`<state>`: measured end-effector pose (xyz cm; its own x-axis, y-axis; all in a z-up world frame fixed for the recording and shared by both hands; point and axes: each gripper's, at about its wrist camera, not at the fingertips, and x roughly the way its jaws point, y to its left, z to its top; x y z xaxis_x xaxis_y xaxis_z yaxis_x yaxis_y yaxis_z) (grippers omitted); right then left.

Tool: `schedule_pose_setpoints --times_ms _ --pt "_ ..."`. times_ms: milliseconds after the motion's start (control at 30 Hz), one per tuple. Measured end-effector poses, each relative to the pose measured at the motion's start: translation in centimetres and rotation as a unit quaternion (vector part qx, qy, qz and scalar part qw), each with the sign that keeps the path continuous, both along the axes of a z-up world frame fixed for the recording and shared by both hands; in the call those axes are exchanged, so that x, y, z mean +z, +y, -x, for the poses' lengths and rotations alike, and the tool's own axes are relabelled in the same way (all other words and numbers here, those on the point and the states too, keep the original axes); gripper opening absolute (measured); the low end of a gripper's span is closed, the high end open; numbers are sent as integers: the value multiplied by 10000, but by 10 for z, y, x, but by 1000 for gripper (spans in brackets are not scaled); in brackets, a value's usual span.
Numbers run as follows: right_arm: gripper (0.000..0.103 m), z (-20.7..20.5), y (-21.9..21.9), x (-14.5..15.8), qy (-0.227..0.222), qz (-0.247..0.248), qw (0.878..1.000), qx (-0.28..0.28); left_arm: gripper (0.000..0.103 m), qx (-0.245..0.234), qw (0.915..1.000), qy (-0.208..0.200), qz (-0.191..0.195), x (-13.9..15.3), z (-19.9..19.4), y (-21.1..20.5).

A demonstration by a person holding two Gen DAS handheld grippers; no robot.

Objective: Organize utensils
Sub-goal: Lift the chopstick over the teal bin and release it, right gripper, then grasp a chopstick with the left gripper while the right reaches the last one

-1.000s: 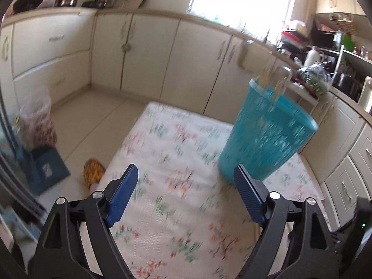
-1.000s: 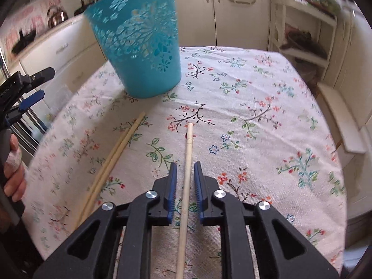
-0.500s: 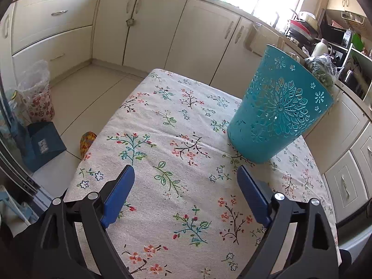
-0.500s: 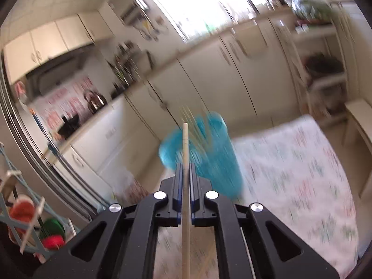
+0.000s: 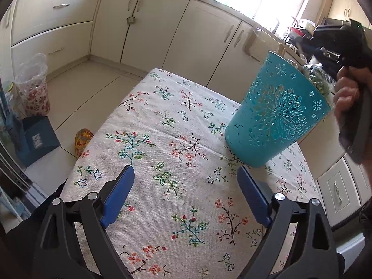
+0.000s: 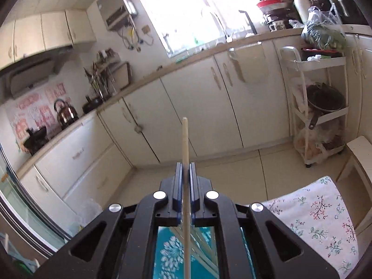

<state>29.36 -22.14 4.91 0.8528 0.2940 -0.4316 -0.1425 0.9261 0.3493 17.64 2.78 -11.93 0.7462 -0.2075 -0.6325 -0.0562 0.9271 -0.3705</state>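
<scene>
A teal cut-out basket point(image 5: 276, 118) stands on the flowered tablecloth point(image 5: 176, 139), right of centre in the left wrist view. My left gripper point(image 5: 186, 181) hovers open low over the cloth, nothing between its blue pads, the basket just beyond its right finger. My right gripper point(image 6: 185, 169) is shut on a pale wooden chopstick point(image 6: 185, 139) that points up and forward past the pads. Below it, between the arms, the teal basket point(image 6: 167, 253) shows with more chopsticks point(image 6: 202, 239) inside. A hand point(image 5: 346, 97) holds that gripper above the basket's rim.
Cream kitchen cabinets point(image 5: 153, 28) run behind the table. A white trolley point(image 6: 318, 97) with a pan stands at the right. On the floor sit a plastic bag point(image 5: 32, 86), a blue box point(image 5: 39, 137) and a slipper point(image 5: 82, 139). The cloth's corner point(image 6: 320, 220) lies lower right.
My right gripper lifted the chopstick off the cloth and rose above the basket, now in the left view's right edge. The left gripper sank slightly and tipped down toward the cloth.
</scene>
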Motion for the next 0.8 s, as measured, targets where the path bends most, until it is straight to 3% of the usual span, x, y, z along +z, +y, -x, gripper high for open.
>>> schedule_pose_setpoints --times_ms 200,267,433,500,600,733,800 --pt "8 10 10 -6 179 322 9988 321 86 10 10000 -3 24 0 0 0" --pt "15 20 9 -1 117 397 9983 411 86 25 10000 11 31 0 -1 0" --pt "23 72 -17 23 -400 10 9985 371 86 71 9999 36 61 -1 -1 2" --pt "25 103 -30 18 -443 -112 9986 278 86 85 9999 33 63 -1 -1 2" --pt "25 145 -35 -35 311 180 9992 155 87 86 9999 29 42 -1 -1 1" --pt "17 158 -21 -119 1626 510 9848 326 87 95 9999 45 38 -1 -2 1" --pt "15 159 -14 -139 1854 487 9808 369 87 107 9999 55 45 -2 -2 2"
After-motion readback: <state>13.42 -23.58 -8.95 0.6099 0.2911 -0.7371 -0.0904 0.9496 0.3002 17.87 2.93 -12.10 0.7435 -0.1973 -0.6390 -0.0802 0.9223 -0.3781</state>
